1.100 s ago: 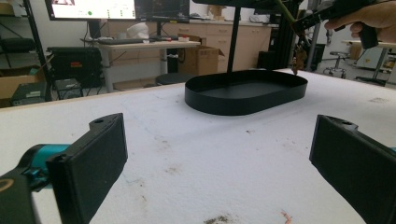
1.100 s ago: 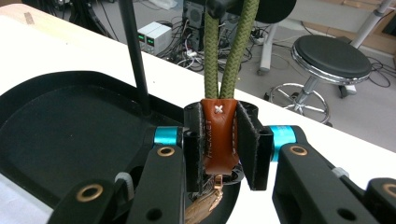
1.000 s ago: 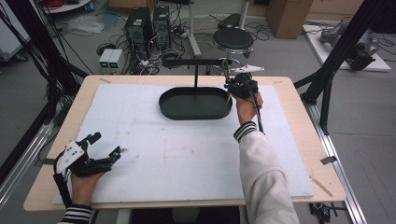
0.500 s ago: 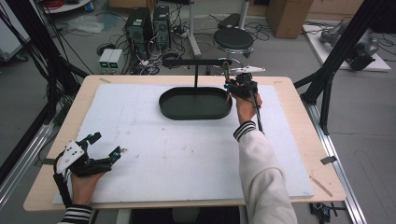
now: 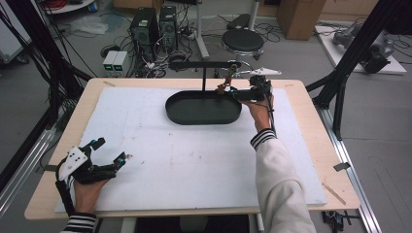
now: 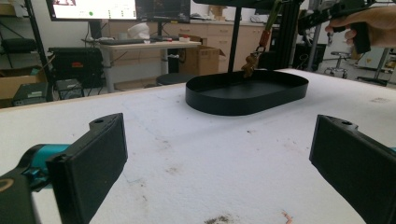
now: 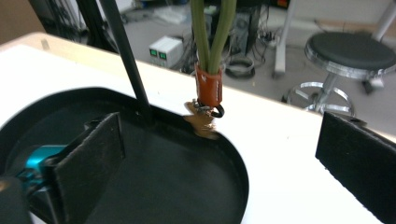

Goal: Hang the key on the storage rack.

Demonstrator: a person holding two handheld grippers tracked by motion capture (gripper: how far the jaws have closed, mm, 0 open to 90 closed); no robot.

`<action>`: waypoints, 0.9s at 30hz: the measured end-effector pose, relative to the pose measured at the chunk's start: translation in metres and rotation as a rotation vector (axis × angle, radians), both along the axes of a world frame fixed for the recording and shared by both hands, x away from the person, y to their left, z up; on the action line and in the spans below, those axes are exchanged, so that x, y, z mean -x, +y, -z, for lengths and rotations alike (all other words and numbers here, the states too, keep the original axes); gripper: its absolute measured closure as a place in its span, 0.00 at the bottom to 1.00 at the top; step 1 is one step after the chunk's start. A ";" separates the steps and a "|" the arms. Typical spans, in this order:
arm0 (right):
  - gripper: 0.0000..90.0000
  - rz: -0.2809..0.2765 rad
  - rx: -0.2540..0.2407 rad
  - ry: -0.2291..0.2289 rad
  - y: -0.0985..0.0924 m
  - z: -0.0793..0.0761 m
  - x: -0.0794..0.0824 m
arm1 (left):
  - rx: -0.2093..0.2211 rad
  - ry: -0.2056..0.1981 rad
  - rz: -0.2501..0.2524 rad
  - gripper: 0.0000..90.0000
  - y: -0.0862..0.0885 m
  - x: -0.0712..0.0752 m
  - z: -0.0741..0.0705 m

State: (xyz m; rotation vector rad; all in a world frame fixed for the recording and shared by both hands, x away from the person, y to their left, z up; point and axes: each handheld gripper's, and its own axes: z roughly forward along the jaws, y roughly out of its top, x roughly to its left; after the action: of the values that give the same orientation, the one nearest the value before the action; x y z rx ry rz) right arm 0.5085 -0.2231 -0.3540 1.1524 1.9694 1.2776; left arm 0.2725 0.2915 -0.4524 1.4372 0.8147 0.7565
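Left gripper (image 5: 109,162): held low at the near left, its hand (image 5: 87,187) entering from the bottom edge, fingers (image 6: 88,163) spread wide with nothing between them. Right gripper (image 5: 238,92): held out at the far side on an extended forearm in a striped cuff, hand (image 5: 260,104) wrapped around its body; fingers (image 7: 88,154) have just been opening and stand wide apart, nothing pressed between them.

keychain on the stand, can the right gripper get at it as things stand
Probably yes. The right gripper is right beside the hanging keychain, its jaws have just opened wide, and nothing lies between them and it; the stand's post is off to one side.
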 end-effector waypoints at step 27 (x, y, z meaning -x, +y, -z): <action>0.00 -0.277 -0.109 -0.271 -0.095 0.021 0.168 | -0.013 0.006 0.003 0.05 -0.001 -0.001 0.000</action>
State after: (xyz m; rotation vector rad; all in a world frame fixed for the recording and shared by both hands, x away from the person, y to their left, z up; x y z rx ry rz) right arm 0.3410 -0.3177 -0.3753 0.7235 1.9194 1.6064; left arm 0.2731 0.2905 -0.4521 1.4530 0.8129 0.7565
